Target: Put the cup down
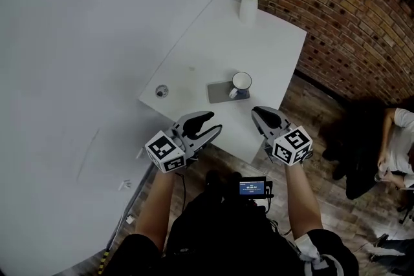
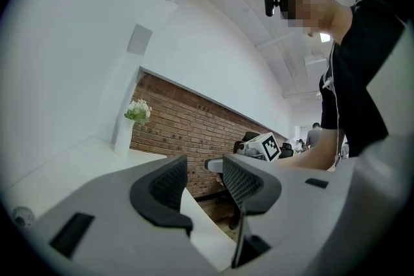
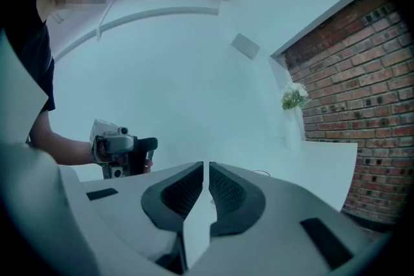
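On the table (image 1: 259, 42) stand one cup (image 1: 240, 83), one vase (image 1: 248, 4); left gripper (image 1: 213, 122) spread, right gripper (image 1: 258, 112) pressed together.

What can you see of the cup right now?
The cup is a white mug, ceramic by its look, with a round open rim and a handle turned towards the person. It stands upright on a grey rectangular mat towards the near edge of the white table. Its contents cannot be made out. Nothing else touches it: the left tool and the right tool hang short of it.
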The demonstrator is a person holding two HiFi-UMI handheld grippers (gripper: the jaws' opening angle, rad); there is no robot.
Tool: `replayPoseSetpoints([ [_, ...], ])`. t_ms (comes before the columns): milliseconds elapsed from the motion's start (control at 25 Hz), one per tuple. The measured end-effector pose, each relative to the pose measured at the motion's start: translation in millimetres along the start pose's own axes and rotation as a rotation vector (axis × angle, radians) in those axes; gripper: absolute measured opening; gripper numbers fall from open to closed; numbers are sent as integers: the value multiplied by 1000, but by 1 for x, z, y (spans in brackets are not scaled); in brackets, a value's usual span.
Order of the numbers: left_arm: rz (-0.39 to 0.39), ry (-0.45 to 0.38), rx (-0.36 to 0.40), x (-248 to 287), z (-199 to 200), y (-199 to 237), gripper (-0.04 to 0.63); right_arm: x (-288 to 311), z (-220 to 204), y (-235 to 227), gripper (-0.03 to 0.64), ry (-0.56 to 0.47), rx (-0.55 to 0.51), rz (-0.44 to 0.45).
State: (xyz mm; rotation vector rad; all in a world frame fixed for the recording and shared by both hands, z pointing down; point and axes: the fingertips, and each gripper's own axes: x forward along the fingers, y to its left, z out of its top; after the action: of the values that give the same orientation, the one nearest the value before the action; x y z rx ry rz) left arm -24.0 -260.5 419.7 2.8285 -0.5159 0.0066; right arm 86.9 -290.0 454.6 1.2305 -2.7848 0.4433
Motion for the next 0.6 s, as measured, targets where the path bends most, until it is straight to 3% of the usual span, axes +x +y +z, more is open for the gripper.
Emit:
replayPoseSetpoints([
  [600, -68, -9, 4, 12, 2, -37, 163, -31, 6, 29, 14, -11, 17, 9],
])
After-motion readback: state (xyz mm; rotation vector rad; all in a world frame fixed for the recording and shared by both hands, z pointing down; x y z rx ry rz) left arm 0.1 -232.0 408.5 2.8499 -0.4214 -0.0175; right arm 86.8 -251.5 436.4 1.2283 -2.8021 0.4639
